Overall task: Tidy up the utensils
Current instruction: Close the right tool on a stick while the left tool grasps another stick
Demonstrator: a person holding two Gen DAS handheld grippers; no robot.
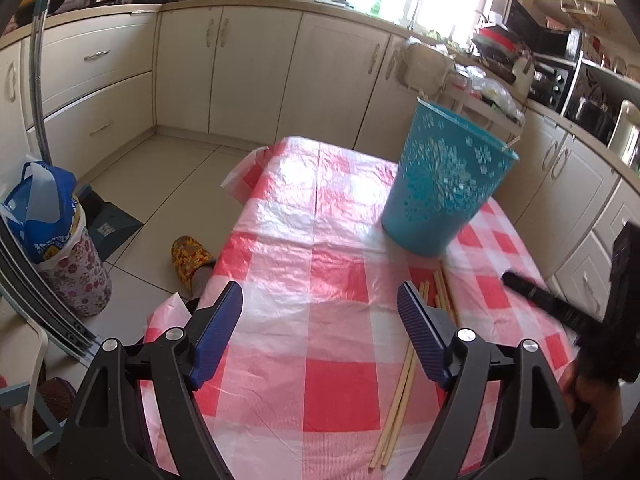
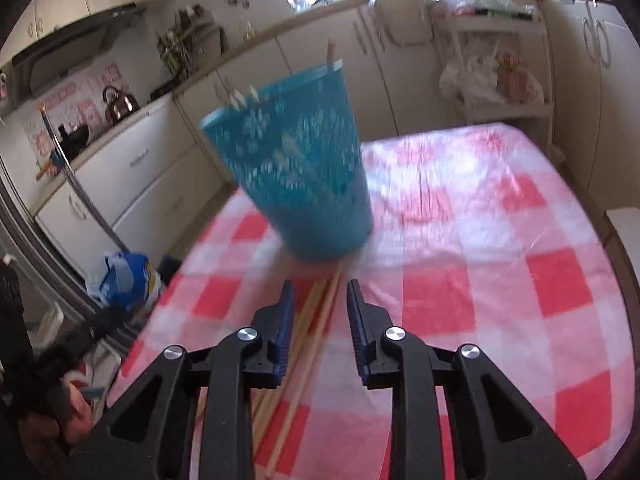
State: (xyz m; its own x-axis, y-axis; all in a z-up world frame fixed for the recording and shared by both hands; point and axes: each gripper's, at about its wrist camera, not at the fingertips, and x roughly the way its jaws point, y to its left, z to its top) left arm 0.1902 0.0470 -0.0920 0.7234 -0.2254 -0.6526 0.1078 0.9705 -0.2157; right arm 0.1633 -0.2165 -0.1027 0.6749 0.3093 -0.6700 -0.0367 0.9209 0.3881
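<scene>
Lying in a loose bundle on the red-and-white checked tablecloth (image 2: 496,296), the wooden chopsticks (image 2: 316,320) run lengthwise toward the foot of the teal perforated bin (image 2: 296,184), probably so they can be lifted by one end and dropped in upright. A few pale stick tips already poke above the bin's rim, which suggests the sorting is partly done. The right gripper (image 2: 320,300) hovers over the bundle with its jaws parted, straddling the sticks but not yet clamped on any; the right view is blurred, so I cannot tell whether it touches them. The left gripper (image 1: 320,300) hangs spread wide and empty over bare cloth, the chopsticks (image 1: 400,392) just beside its right finger. The plastic cloth is glossy and creased, likely slippery. Cream kitchen cabinets (image 1: 256,64) line the room beyond, under a bright window.
</scene>
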